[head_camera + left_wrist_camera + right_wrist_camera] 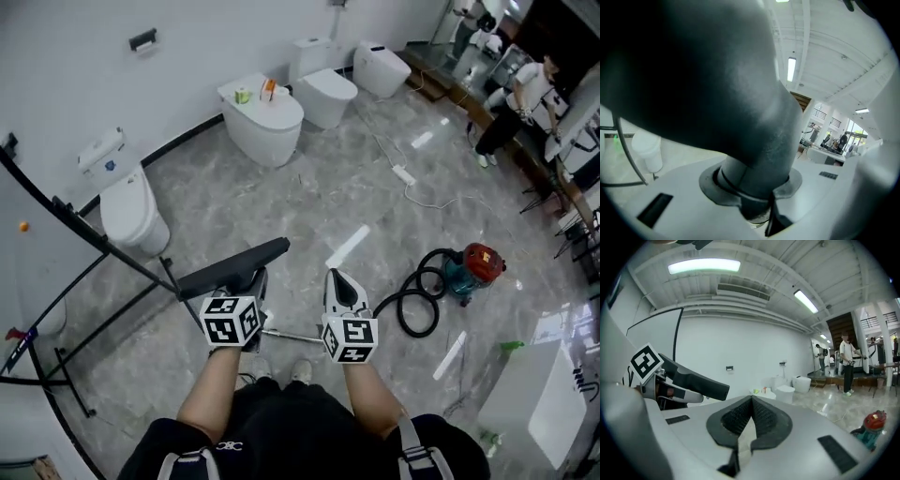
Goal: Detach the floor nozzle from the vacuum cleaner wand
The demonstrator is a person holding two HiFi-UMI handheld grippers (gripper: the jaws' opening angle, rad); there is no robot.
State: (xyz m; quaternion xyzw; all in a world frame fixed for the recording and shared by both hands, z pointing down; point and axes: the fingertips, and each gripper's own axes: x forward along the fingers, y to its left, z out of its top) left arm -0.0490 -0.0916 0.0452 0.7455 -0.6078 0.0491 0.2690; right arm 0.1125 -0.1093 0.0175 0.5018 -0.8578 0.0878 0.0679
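The black floor nozzle (234,267) is held up in the air, and my left gripper (253,283) is shut on its neck. In the left gripper view the nozzle's dark body (717,79) fills most of the picture, and its round neck sits clamped between the jaws of the left gripper (754,187). My right gripper (339,281) is raised beside it, shut, with nothing in it (751,404). From the right gripper view the nozzle (693,380) shows at the left. A thin metal tube (292,336) lies on the floor below the grippers. The red-and-teal vacuum cleaner (476,267) with its black hose (417,305) stands to the right.
Several white toilets (262,122) line the back wall. A black metal frame (84,244) stands at the left. A power strip with cable (405,175) lies on the marble floor. A white box (530,403) is at lower right. People stand at the far right (511,98).
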